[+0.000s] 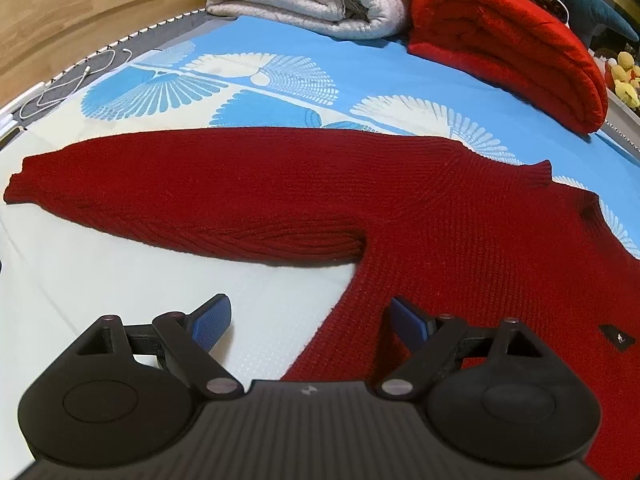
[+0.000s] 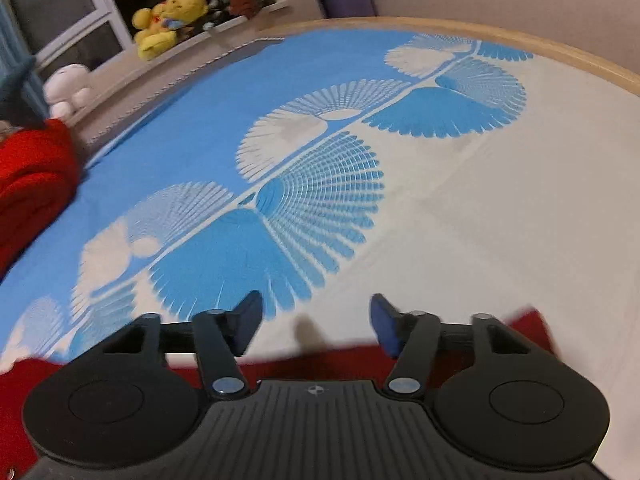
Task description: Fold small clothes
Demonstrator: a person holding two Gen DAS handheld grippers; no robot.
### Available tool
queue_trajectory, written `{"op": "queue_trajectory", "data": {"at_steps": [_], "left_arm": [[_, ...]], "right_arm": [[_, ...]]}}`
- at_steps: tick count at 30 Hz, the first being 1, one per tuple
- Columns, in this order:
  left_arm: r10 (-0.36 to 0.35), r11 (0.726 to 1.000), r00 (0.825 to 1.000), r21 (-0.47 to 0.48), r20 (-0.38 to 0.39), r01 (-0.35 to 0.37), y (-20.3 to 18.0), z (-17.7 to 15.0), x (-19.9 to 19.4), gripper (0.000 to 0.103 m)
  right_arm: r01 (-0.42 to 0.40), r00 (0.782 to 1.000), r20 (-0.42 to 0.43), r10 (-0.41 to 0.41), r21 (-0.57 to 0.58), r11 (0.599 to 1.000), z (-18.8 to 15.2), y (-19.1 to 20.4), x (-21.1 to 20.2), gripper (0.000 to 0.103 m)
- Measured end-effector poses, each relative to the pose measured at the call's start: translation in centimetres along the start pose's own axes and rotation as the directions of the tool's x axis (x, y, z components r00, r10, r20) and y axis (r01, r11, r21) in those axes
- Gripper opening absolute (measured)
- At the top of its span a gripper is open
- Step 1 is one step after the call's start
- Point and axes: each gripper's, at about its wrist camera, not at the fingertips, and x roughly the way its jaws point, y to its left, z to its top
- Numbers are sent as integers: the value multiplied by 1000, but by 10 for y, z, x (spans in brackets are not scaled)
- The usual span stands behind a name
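Left wrist view: dark red knit sweater (image 1: 400,216) spread flat on the bed (image 1: 80,280), front up, one sleeve (image 1: 180,200) stretched straight out across, well beyond the fingertips. Laid out like this, probably, so sleeve and side can be turned in over the body. Left gripper (image 1: 310,322) hovering low over the side edge of the body, one finger over bare sheet, the other over knit; fingers (image 1: 212,320) spread wide, nothing between them, nothing held. Likely placed to take hold at the side seam below the armpit.

Right wrist view: right gripper (image 2: 316,326) also parted, moderately, and empty; only sheet ahead of the fingertips. Red knit just a strip beneath and behind the fingers, blurred, so impossible to say which part of the sweater; a corner poking out past the right finger, possibly a cuff or hem.

Cut off in the left view: hem and far sleeve, past the right frame edge and under the gripper body. Small dark label (image 1: 618,338) on the chest unreadable. Beyond the sleeve, a folded grey blanket (image 1: 312,0) and a folded bright red blanket (image 1: 508,48), both partly out of frame.
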Motion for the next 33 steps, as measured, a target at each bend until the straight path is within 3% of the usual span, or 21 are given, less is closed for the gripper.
{"op": "queue_trajectory", "data": {"at_steps": [2, 5, 6, 8, 10, 11, 12, 13, 15, 21, 23, 24, 26, 27, 28, 33], "left_arm": [[-13, 1000, 1000, -7, -13, 13, 0, -1, 0, 90], [-34, 999, 999, -13, -28, 33, -4, -4, -1, 90], [-33, 999, 999, -7, -28, 33, -7, -6, -1, 90], [-26, 1000, 999, 5, -21, 26, -10, -8, -2, 90], [-11, 1000, 1000, 10, -13, 12, -14, -9, -1, 90], [-7, 1000, 1000, 10, -13, 7, -15, -9, 0, 90], [-2, 1000, 1000, 7, -16, 2, -16, -9, 1, 90], [1, 1000, 1000, 3, -19, -1, -16, -9, 3, 90], [4, 1000, 1000, 0, -24, -4, -18, -9, 5, 90], [16, 1000, 1000, 15, -25, -16, -22, -11, 9, 90], [14, 1000, 999, 18, -32, -14, -22, -12, 10, 90], [11, 1000, 999, 19, -34, -11, -22, -12, 9, 90], [6, 1000, 999, 23, -31, -5, -21, -11, 8, 90], [5, 1000, 1000, 25, -27, -4, -20, -10, 7, 90], [5, 1000, 1000, 26, -22, -5, -19, -10, 5, 90], [-3, 1000, 1000, -3, -14, 3, -9, -5, -5, 90]], "right_arm": [[37, 999, 41, -34, -71, 997, -10, -11, -23, 79], [193, 974, 138, -179, -97, 976, -14, -34, -38, 87], [231, 966, 134, -220, -72, 970, -15, -45, -38, 89], [205, 979, 29, -204, -25, 978, -14, -61, -28, 88], [128, 989, -72, -128, -6, 992, -20, -63, -19, 62], [162, 986, -34, -164, -64, 985, -25, -53, -22, 50], [199, 980, 6, -200, -145, 969, -29, -41, -24, 13], [212, 977, 58, -204, -193, 958, -30, -33, -29, 3], [200, 976, 120, -183, -148, 969, -13, -30, -35, 3], [246, 923, 321, -211, -69, 967, 57, -17, -36, 2], [310, 892, 356, -279, -34, 950, 66, -16, -23, 0], [380, 873, 341, -349, -27, 924, 68, -18, -12, 4], [403, 892, 226, -392, -2, 915, 65, -28, 9, 23], [412, 898, 155, -412, 36, 910, 59, -35, 14, 43], [399, 904, 132, -406, 76, 914, 52, -41, 13, 50], [188, 973, 113, -202, 126, 974, 7, -36, -29, 52]]}}
